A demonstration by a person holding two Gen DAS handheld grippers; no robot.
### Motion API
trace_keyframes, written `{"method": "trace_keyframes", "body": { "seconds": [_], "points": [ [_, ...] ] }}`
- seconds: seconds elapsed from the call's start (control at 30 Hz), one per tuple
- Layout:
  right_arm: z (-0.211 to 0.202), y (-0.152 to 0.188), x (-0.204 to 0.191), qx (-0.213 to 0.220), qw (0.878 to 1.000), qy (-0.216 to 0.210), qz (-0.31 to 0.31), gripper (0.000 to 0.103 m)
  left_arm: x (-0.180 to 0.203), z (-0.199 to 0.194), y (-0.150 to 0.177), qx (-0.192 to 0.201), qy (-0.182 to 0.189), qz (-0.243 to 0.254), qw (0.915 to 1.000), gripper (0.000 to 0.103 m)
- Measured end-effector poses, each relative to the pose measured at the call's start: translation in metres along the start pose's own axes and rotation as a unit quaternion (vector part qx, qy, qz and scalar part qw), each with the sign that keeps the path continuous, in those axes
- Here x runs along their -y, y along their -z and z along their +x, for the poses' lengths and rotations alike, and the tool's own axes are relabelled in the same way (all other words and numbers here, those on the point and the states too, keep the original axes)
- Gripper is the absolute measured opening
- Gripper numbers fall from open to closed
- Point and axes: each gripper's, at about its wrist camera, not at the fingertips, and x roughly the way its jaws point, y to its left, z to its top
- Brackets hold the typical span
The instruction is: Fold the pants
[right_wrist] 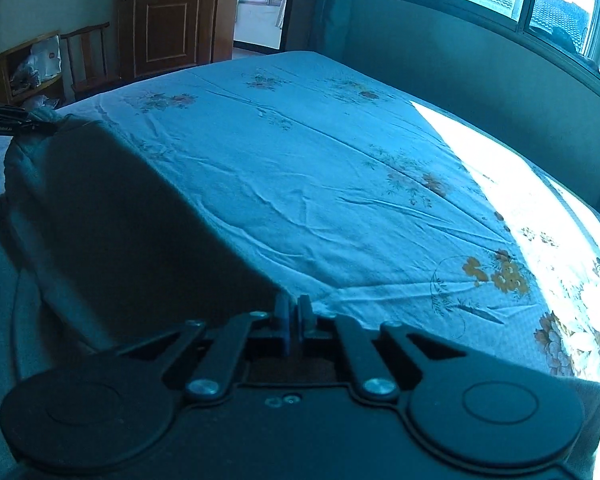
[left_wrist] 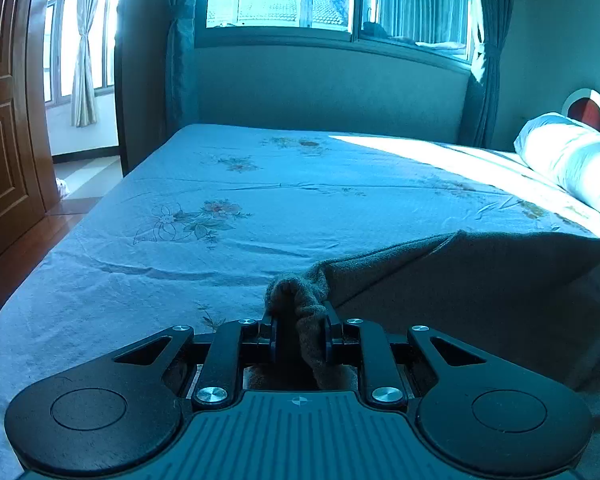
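**Both jaws clamped on the pants, cloth lifted over the bed**

Your left gripper (left_wrist: pixel 300 332) has its jaws almost together, and a thick bunch of the grey pants (left_wrist: pixel 480 280) is pinched between them. The cloth fills the narrow gap and a rolled end stands up above the fingertips. From there the edge of the pants runs tight to the right side of the left wrist view, raised above the bed (left_wrist: pixel 260 200), and the rest of the cloth hangs down below this edge.

Your right gripper (right_wrist: pixel 294 312) has its jaws fully together. The dark cloth of the pants (right_wrist: pixel 132 220) comes right up to the two blue pads, so you hold only a thin edge there; the grip itself is hard to see. In the right wrist view the pants stretch away to the left, up to the other gripper (right_wrist: pixel 16 124) at the far left edge.

The bed carries a light sheet with flowers, and a pillow (left_wrist: pixel 568 156) lies at its right end.
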Motion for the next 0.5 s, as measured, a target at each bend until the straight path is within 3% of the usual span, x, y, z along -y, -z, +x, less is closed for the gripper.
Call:
{"method": "trace_keyframes", "body": {
  "seconds": [0.23, 0.3, 0.37, 0.43, 0.5],
  "points": [
    [-0.07, 0.059, -0.065, -0.002, 1.0, 0.005, -0.02, 0.0, 0.012, -0.083, 0.045, 0.03, 0.03, 0.037, 0.9984, 0.02],
    [-0.079, 0.08, -0.08, -0.006, 1.0, 0.013, -0.028, 0.0, 0.017, -0.095, 0.061, 0.014, 0.027, 0.043, 0.9986, 0.028],
    [-0.088, 0.101, -0.092, -0.002, 0.999, 0.038, -0.027, 0.002, 0.015, -0.109, 0.078, -0.007, 0.009, 0.02, 0.9997, 0.06],
    [-0.099, 0.115, -0.096, 0.007, 0.998, 0.055, -0.012, 0.006, 0.011, -0.127, 0.092, -0.014, 0.008, -0.014, 0.9998, 0.067],
    [-0.109, 0.124, -0.099, 0.018, 0.997, 0.073, -0.009, 0.007, 0.009, -0.14, 0.102, -0.035, -0.001, -0.054, 0.9979, 0.067]
  ]
}}
